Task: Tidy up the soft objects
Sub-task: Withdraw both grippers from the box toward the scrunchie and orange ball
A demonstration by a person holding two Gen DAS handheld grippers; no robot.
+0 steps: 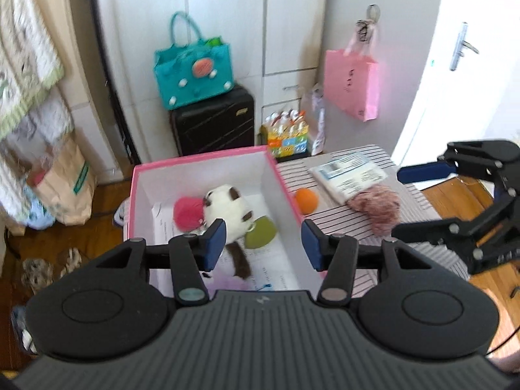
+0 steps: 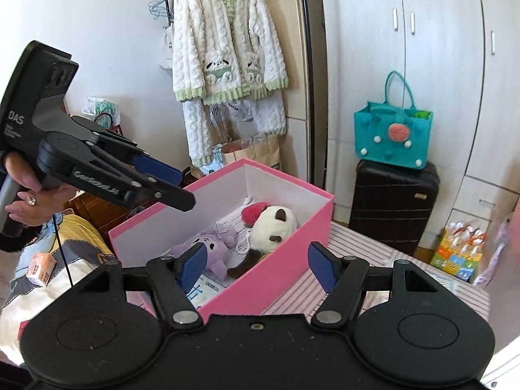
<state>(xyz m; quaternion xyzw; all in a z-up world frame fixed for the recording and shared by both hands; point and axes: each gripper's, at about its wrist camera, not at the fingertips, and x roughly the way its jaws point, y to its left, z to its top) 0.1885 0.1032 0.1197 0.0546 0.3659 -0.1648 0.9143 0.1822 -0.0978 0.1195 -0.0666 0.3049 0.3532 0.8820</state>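
Observation:
A pink box (image 1: 282,178) stands on the striped table (image 1: 341,217). Inside lie a white and brown plush (image 1: 224,208), a red pompom (image 1: 188,212), a green soft piece (image 1: 261,232) and a purple plush (image 2: 214,250). An orange ball (image 1: 306,200) and a fuzzy pink-brown soft object (image 1: 377,206) lie on the table right of the box. My left gripper (image 1: 263,243) is open and empty above the box's near end. My right gripper (image 2: 256,266) is open and empty over the box's near wall (image 2: 260,279); it also shows in the left wrist view (image 1: 422,201).
A paper packet (image 1: 347,172) lies on the table's far side. A black suitcase (image 1: 213,123) with a teal bag (image 1: 193,71) stands behind. A pink bag (image 1: 352,83) hangs on the wall. A fleece jacket (image 2: 227,48) hangs at left.

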